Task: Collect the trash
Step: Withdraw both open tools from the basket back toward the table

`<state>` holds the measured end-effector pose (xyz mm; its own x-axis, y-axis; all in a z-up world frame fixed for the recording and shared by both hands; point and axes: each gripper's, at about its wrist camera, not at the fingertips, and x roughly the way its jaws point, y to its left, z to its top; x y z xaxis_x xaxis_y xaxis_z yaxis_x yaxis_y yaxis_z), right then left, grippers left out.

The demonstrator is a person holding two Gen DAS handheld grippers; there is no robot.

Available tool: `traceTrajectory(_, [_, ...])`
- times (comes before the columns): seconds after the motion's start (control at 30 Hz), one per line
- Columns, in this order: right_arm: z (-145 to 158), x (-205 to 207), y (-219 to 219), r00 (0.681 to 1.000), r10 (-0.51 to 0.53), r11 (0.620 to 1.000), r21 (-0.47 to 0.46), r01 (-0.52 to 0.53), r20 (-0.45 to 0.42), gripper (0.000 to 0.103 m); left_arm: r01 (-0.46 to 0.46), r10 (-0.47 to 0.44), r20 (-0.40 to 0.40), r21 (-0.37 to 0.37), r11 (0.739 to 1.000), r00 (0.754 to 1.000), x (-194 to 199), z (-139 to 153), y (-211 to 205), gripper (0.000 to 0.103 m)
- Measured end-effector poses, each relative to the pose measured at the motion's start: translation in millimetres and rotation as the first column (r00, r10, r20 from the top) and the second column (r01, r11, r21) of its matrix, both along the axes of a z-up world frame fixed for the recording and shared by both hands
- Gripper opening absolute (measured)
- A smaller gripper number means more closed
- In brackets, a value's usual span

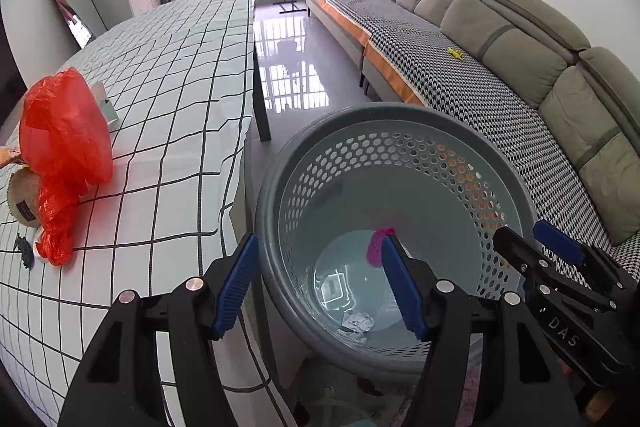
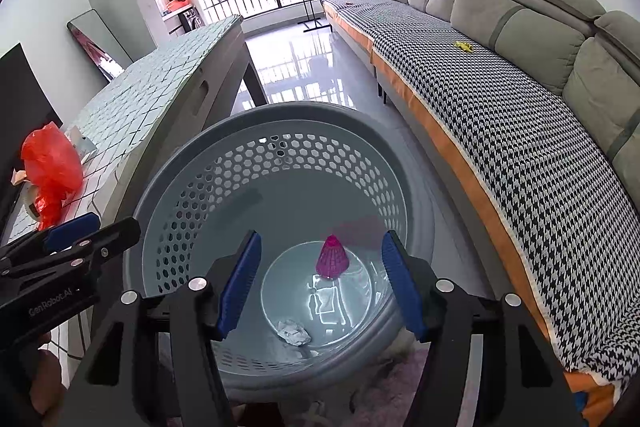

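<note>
both grippers hang over the grey perforated bin (image 2: 280, 163), and each is spread wide with nothing between its blue pads: the left gripper (image 1: 320, 283) sits over the bin's near rim with the right one at about 3 o'clock of it, and the right gripper (image 2: 320, 279) looks straight down into the mouth. on the bin floor lie a pink shuttlecock (image 2: 331, 258), tilted toward 12 o'clock, and a crumpled white paper (image 2: 294, 331) at about 6 o'clock of it, apart from each other. this reads as the pause after a drop, with more trash left outside. on the checked tablecloth (image 1: 168, 115), at 9 o'clock of the bin, a red plastic bag (image 1: 64, 155) slumps beside a tan round object (image 1: 22, 201), which i cannot identify. the likely next move calls for swinging the left gripper out to 9 o'clock, pinching a gathered fold of the bag, which looks limp and slippery, and lifting it clear of its neighbours.
</note>
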<state>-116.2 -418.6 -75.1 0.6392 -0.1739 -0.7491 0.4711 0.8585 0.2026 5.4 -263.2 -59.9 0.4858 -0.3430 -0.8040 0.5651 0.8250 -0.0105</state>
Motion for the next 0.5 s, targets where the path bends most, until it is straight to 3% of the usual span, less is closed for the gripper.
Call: traceTrajectory(0.5, [13.6,-7.0,17.7,1.000,0.019,1.000,-0.018,-0.018,0.022,0.060,-0.022,0.022,0.016,-0.023,0.999,1.000,-7.3,10.1,18.1,0.067])
